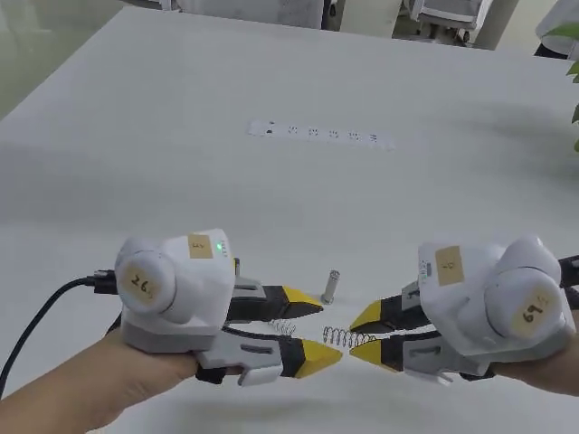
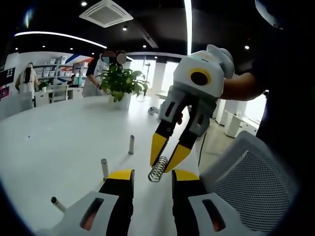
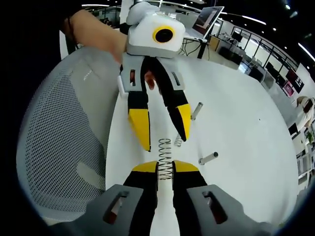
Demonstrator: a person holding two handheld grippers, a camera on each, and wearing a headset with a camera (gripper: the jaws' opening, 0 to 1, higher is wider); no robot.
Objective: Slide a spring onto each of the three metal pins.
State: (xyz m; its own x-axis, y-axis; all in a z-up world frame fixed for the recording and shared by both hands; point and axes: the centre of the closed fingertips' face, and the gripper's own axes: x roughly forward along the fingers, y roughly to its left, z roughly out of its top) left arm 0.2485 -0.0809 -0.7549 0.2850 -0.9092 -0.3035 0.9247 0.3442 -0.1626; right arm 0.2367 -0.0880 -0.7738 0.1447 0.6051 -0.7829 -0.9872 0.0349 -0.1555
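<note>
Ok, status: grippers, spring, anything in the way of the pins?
Right gripper shut on a spring. Left gripper open, facing it. Three pins bare; second spring near the left fingers. Nothing blocking the pins.

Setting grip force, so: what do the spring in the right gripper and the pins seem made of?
The spring held in the right gripper looks like thin bare steel wire: silvery, glinting open coils. The pins look like solid metal, dull grey with a satin sheen; steel or aluminium, the look cannot settle.
</note>
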